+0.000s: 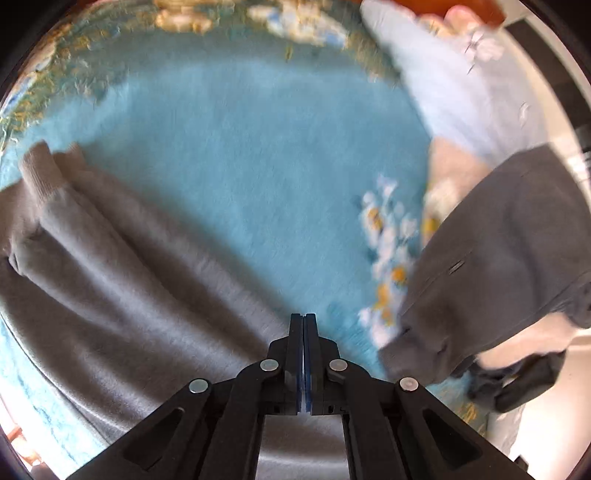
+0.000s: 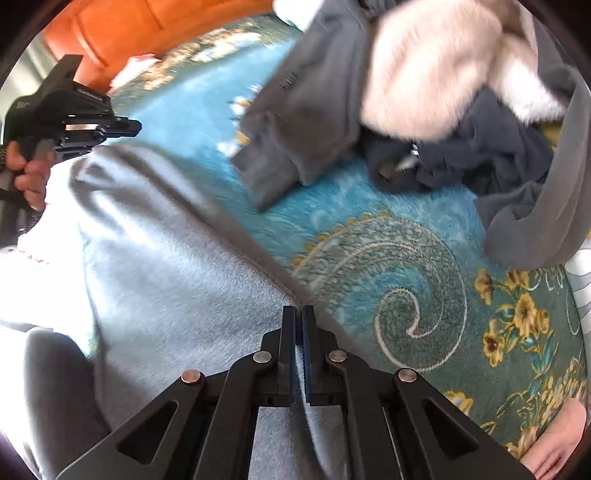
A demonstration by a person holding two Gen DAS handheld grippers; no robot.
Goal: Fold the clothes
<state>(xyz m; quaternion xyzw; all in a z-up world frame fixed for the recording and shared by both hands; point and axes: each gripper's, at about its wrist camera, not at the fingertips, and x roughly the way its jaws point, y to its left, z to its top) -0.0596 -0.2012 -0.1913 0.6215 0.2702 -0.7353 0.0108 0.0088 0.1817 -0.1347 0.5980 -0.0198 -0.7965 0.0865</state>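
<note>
A light grey sweatshirt (image 1: 122,280) lies spread on the blue carpet (image 1: 258,147), one ribbed cuff (image 1: 37,173) folded across it. In the left wrist view my left gripper (image 1: 303,317) is shut, pinching the sweatshirt's right edge, with fabric running under its fingers. In the right wrist view my right gripper (image 2: 299,314) is shut on the sweatshirt (image 2: 166,258) at its edge, with cloth between the pads. A hand (image 2: 29,173) holds the left gripper (image 2: 136,127) at the far corner of the sweatshirt.
A heap of clothes lies to the right: a dark grey garment (image 2: 303,110), a cream fluffy one (image 2: 424,66), a navy one (image 2: 480,158), a pale blue one (image 1: 443,74). Orange furniture (image 2: 122,33) stands behind. A bare foot (image 2: 557,443) rests on the patterned carpet (image 2: 406,295).
</note>
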